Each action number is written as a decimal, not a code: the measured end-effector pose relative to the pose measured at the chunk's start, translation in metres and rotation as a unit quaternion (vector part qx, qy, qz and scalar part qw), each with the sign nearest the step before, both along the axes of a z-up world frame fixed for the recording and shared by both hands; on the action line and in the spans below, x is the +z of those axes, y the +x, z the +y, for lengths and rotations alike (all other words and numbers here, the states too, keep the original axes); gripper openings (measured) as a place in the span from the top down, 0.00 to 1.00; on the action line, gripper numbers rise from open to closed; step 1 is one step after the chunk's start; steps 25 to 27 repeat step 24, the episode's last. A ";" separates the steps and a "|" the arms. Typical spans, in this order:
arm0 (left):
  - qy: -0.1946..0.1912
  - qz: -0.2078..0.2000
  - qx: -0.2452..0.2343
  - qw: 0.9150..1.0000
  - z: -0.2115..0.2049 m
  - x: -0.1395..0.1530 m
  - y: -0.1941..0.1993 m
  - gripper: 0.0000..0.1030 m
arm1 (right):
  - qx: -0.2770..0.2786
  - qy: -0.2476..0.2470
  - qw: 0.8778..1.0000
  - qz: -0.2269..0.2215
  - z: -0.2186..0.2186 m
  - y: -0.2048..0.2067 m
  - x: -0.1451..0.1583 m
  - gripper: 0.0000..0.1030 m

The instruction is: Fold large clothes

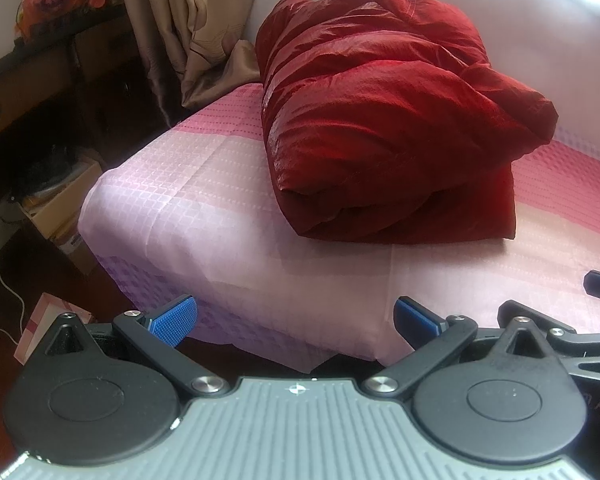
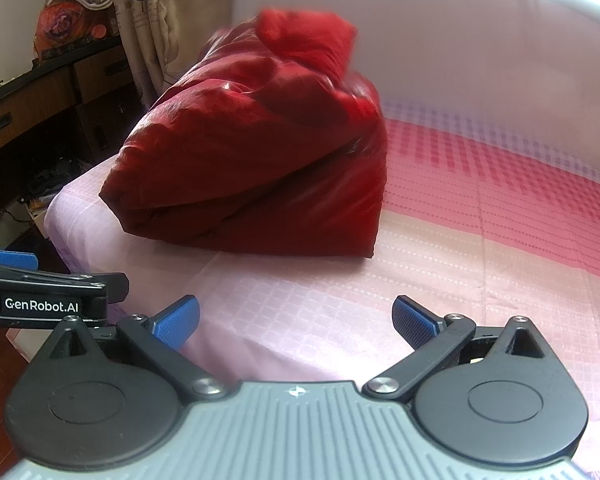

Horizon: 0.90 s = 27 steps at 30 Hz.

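Note:
A dark red puffy jacket (image 1: 384,116) lies folded into a thick bundle on the pink checked bed sheet (image 1: 204,208). It also shows in the right wrist view (image 2: 256,160), resting near the bed's left corner. My left gripper (image 1: 296,316) is open and empty, held back over the near edge of the bed, apart from the jacket. My right gripper (image 2: 296,316) is open and empty, low over the sheet in front of the bundle. The left gripper's side (image 2: 40,300) shows at the left of the right wrist view.
The bed's left edge drops to a dark floor with cardboard boxes (image 1: 60,208) and a white cable (image 1: 4,288). A wooden desk (image 2: 32,100) and beige curtains (image 1: 180,28) stand at the far left. A pale headboard (image 2: 440,40) runs behind the jacket.

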<state>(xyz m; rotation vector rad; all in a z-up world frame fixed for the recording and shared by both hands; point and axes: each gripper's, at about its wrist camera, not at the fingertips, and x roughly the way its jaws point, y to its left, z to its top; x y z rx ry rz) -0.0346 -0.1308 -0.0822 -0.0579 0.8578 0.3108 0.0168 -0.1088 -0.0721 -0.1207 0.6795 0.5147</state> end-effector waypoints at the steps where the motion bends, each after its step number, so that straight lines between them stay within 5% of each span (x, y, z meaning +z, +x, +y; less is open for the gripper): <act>1: 0.000 0.000 0.000 1.000 0.000 0.000 0.000 0.00 | 0.000 0.000 1.000 0.000 0.000 0.000 0.000 0.00; 13: -0.001 0.000 0.000 1.000 -0.001 0.000 -0.001 0.00 | -0.001 -0.001 1.000 -0.001 0.002 -0.002 0.000 0.00; 27: 0.019 -0.051 0.003 0.998 -0.004 0.014 -0.010 0.00 | -0.004 0.004 1.000 -0.009 0.000 -0.003 0.004 0.00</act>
